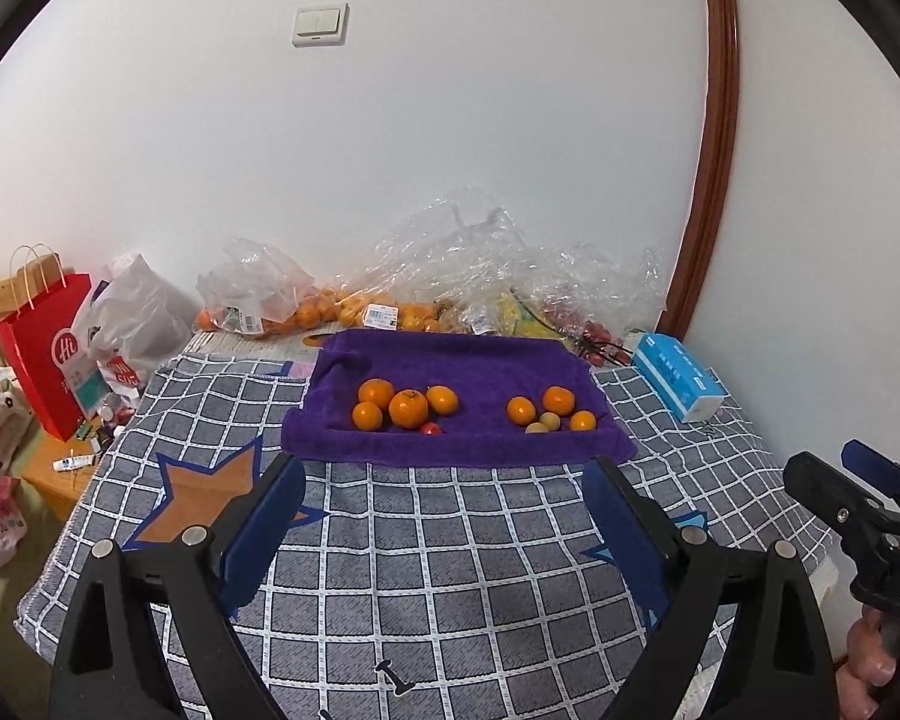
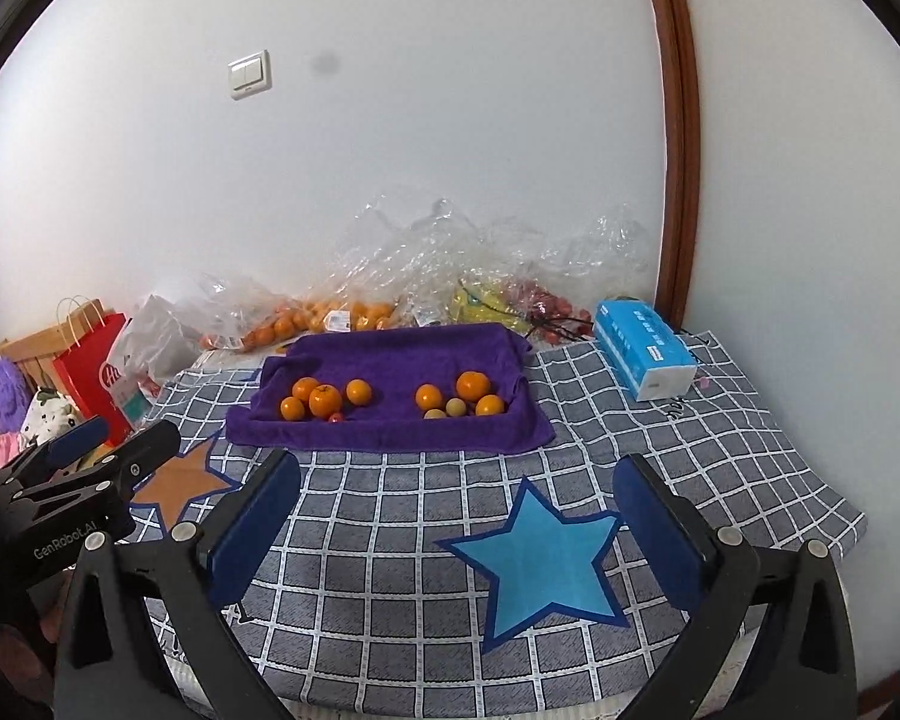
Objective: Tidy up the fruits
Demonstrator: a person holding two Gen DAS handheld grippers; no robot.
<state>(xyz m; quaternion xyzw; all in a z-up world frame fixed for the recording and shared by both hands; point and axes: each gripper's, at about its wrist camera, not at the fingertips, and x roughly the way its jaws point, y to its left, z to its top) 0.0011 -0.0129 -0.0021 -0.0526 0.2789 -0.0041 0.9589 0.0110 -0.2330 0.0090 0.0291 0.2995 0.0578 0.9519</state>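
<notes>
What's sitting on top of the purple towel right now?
On the purple towel: seven orange fruits in two clusters, two pale round fruits and one small red fruit. Whatever lies beneath the towel is covered.

The left gripper (image 1: pixel 444 474) hangs with jaws spread wide and nothing between them over the checked cloth (image 1: pixel 426 552). Toward the cloth's far edge lies a purple towel (image 1: pixel 450 354), with four oranges (image 1: pixel 408 408) and a small red fruit (image 1: pixel 431 429) on its left part and a second fruit cluster (image 1: pixel 549 411) on its right. A blue tissue pack (image 1: pixel 678 375) sits near the cloth's far right corner.
</notes>
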